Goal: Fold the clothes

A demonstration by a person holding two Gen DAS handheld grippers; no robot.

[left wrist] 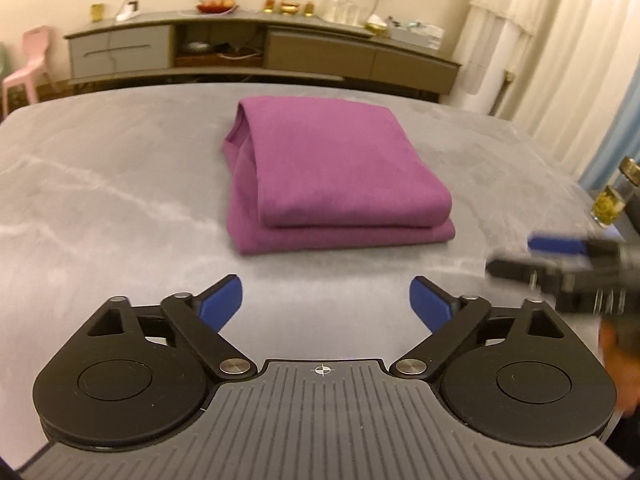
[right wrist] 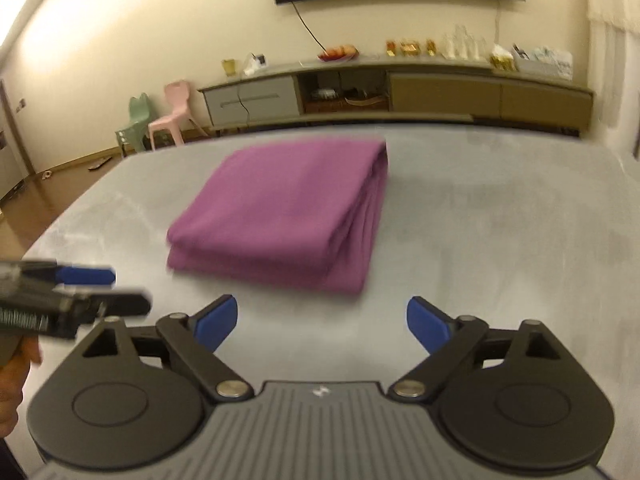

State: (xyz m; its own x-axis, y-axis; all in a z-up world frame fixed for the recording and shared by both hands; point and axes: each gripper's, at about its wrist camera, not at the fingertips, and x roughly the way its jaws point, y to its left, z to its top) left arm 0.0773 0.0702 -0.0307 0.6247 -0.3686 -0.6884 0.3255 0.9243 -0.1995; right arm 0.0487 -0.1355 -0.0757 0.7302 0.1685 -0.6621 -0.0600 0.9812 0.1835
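Note:
A purple garment (left wrist: 328,176) lies folded into a thick rectangle in the middle of the grey table (left wrist: 100,200). My left gripper (left wrist: 326,300) stands open just short of its near edge, with nothing between the blue pads. In the right wrist view the same purple garment (right wrist: 288,212) lies ahead and slightly left, and my right gripper (right wrist: 322,322) is open and apart from it. Each gripper shows at the side of the other's view, blurred: the right gripper (left wrist: 532,254) at the right, the left gripper (right wrist: 116,288) at the left.
A glass jar with a gold lid (left wrist: 612,196) stands at the table's right edge. Beyond the table runs a long low cabinet (left wrist: 260,48) carrying dishes and jars. A pink chair (right wrist: 172,114) and a green chair (right wrist: 134,124) stand at the far left; curtains (left wrist: 560,60) hang at the right.

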